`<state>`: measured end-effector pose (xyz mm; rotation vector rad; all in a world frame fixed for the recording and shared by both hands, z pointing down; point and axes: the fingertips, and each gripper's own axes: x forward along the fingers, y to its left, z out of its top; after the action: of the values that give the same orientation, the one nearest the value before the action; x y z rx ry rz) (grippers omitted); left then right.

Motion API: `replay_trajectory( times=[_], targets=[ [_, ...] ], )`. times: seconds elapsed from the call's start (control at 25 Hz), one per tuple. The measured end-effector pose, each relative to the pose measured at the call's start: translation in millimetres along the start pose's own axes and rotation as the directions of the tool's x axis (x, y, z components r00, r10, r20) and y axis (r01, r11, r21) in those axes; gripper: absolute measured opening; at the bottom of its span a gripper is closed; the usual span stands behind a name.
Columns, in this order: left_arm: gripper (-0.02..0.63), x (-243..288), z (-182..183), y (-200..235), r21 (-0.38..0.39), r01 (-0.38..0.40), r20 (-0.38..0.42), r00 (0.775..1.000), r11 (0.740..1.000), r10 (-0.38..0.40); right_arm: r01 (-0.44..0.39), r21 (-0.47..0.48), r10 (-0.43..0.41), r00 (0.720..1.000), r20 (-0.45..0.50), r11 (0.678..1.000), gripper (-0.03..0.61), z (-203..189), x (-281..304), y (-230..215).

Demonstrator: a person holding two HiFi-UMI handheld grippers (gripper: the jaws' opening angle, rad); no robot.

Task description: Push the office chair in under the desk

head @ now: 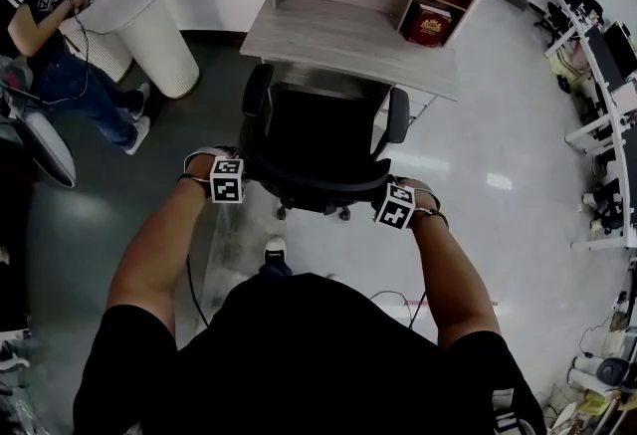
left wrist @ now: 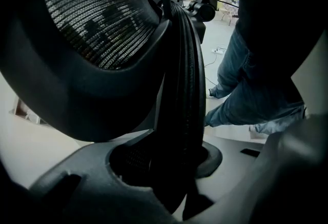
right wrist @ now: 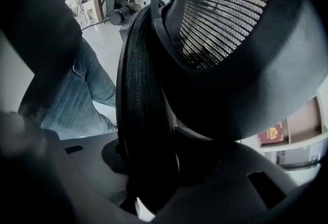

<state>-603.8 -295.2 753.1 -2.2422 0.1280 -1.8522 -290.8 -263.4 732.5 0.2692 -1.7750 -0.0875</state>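
Note:
The black mesh office chair point(head: 318, 139) stands in front of the grey desk point(head: 348, 40), its seat facing the desk's opening. My left gripper point(head: 242, 179) is shut on the left edge of the chair's backrest, and my right gripper point(head: 384, 201) is shut on its right edge. In the left gripper view the backrest rim point(left wrist: 180, 89) runs down between the jaws of the left gripper point(left wrist: 174, 166). The right gripper view shows the same rim point(right wrist: 146, 115) clamped in the right gripper point(right wrist: 154, 166). The chair's base and wheels are mostly hidden under the seat.
A shelf unit on the desk holds a red book point(head: 430, 25). A white ribbed bin point(head: 149, 25) stands left of the desk, with another person point(head: 60, 65) beside it. Desks with monitors point(head: 607, 75) line the right side. Cables lie on the floor near my feet.

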Motion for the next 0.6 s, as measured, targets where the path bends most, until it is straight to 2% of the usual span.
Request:
replay_trajectory(
  times=[0.6],
  targets=[
    [0.141, -1, -24, 39, 0.036, 0.009, 0.018, 1.000, 0.999, -0.009, 0.009, 0.038, -0.008, 1.000, -0.011, 0.999, 0.170, 25, 8, -26]
  ],
)
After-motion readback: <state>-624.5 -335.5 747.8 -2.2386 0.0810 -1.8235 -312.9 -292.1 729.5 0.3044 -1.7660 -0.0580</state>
